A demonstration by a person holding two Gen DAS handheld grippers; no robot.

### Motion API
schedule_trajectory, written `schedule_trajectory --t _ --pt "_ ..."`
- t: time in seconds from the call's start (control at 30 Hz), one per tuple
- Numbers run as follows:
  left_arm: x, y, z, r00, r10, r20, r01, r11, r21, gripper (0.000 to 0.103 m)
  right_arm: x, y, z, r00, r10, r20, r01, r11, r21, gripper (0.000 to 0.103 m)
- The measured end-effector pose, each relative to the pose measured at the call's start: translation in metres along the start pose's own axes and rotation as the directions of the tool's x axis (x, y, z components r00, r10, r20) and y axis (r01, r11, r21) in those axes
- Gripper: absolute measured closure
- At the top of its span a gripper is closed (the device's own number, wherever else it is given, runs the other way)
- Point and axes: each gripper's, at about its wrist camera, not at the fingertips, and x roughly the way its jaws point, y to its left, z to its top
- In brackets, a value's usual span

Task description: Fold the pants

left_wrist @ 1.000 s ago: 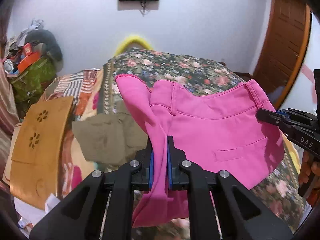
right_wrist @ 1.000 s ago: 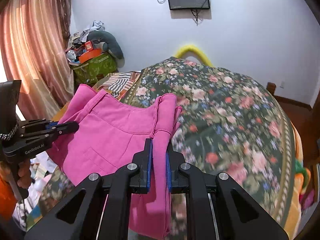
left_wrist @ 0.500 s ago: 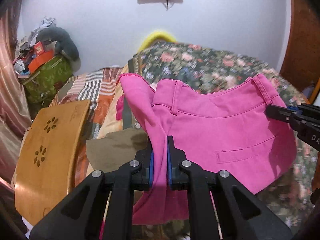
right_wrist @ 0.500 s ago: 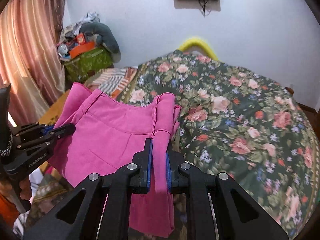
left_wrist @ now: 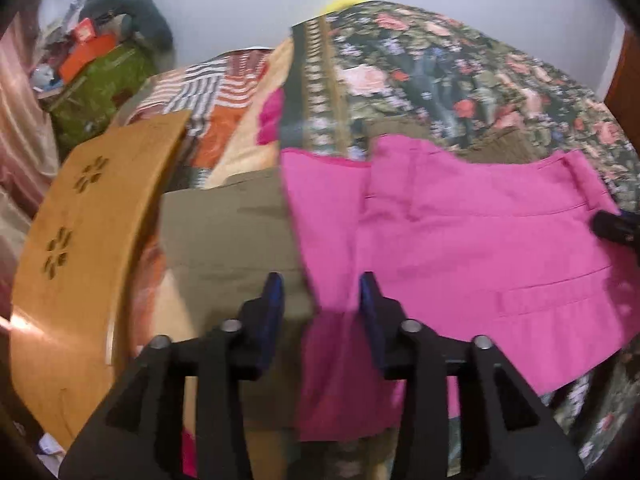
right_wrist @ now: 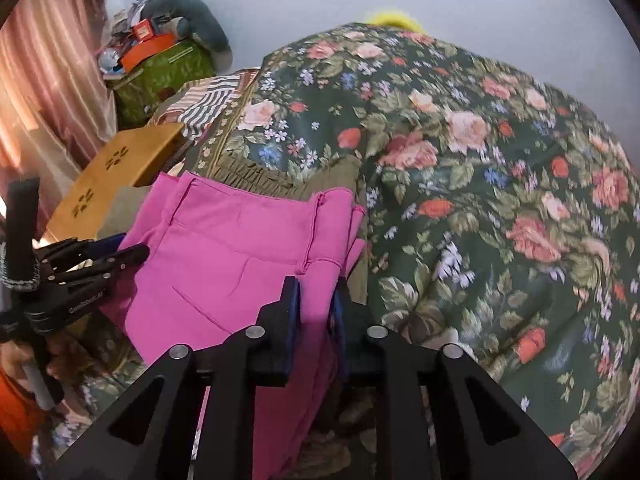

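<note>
Pink pants (left_wrist: 460, 240) lie folded on an olive garment (left_wrist: 228, 236) on the floral bedspread (left_wrist: 440, 72). My left gripper (left_wrist: 322, 300) is open, its jaws spread around the pants' left edge. My right gripper (right_wrist: 314, 300) has its jaws parted a little, with the right edge of the pink pants (right_wrist: 240, 248) still between them. The left gripper also shows at the left of the right wrist view (right_wrist: 116, 254). The right gripper's tip shows at the right edge of the left wrist view (left_wrist: 616, 226).
A wooden lap table (left_wrist: 84, 240) lies left of the pants. A striped blanket (left_wrist: 212, 84) and a green bag with clutter (left_wrist: 100, 80) sit beyond it. A pink curtain (right_wrist: 44, 80) hangs at left. The floral bedspread (right_wrist: 480, 160) extends to the right.
Both grippers have lowered the pink pants onto the olive garment on the bed. The left gripper has opened and let go; the right gripper's jaws have parted a little.
</note>
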Motion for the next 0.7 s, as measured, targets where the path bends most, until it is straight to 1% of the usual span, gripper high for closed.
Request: schedule_trajectory --t 0.03,0.1,0.17,0.27,0.33,0.43,0.5,0.53,0.57,0.6,0.67,0.7 --pt "0.001 0.005 -0.002 1.000 -0.004 -0.014 0.003 1.000 -0.011 0.057 -0.002 -0.002 -0.001 1.000 -0.001 -0.007 0.001 1.000 0.010 0.083" --pt "0.001 0.016 -0.008 0.999 -0.015 -0.046 0.014 0.999 -0.040 0.057 -0.007 -0.004 -0.001 1.000 -0.023 -0.017 0.023 1.000 0.009 0.072" --pt "-0.004 0.022 -0.014 0.998 -0.011 -0.060 0.008 0.999 -0.041 0.057 -0.014 -0.005 -0.002 0.998 -0.052 -0.021 0.052 0.999 -0.004 0.067" --pt "-0.022 0.021 -0.019 0.998 0.012 -0.063 -0.013 1.000 -0.017 0.057 -0.036 -0.004 -0.006 0.999 -0.048 -0.014 0.048 0.999 0.003 0.066" --pt "-0.042 0.018 -0.022 0.999 0.007 -0.051 -0.007 1.000 -0.004 0.057 -0.059 0.000 -0.008 0.999 -0.031 0.015 0.031 0.999 0.013 0.066" --pt "-0.088 0.013 -0.023 0.999 -0.033 0.004 0.033 0.999 0.001 0.057 -0.096 0.011 -0.010 0.996 -0.021 0.083 0.020 1.000 0.007 0.066" --pt "-0.127 0.009 -0.023 0.996 -0.063 0.058 0.063 0.998 0.005 0.057 -0.126 0.022 -0.012 0.991 -0.005 0.135 0.004 1.000 0.002 0.066" --pt "-0.154 0.006 -0.025 0.992 -0.083 0.096 0.083 0.997 0.009 0.057 -0.144 0.028 -0.013 0.986 0.005 0.167 -0.004 1.000 -0.006 0.066" --pt "-0.172 0.003 -0.025 0.988 -0.095 0.124 0.095 0.995 0.012 0.057 -0.156 0.033 -0.014 0.982 0.008 0.191 -0.005 1.000 -0.014 0.066" --pt "-0.191 0.000 -0.025 0.982 -0.107 0.155 0.105 0.994 0.016 0.057 -0.177 0.041 -0.016 0.973 0.006 0.229 0.000 1.000 -0.027 0.066" --pt "-0.239 -0.008 -0.031 0.966 -0.120 0.230 0.115 0.993 0.037 0.057 -0.205 0.052 -0.022 0.959 0.011 0.282 0.002 0.999 -0.043 0.066" --pt "-0.259 -0.012 -0.034 0.957 -0.123 0.263 0.114 0.992 0.050 0.057 -0.226 0.060 -0.026 0.948 0.019 0.318 -0.002 0.999 -0.053 0.066"
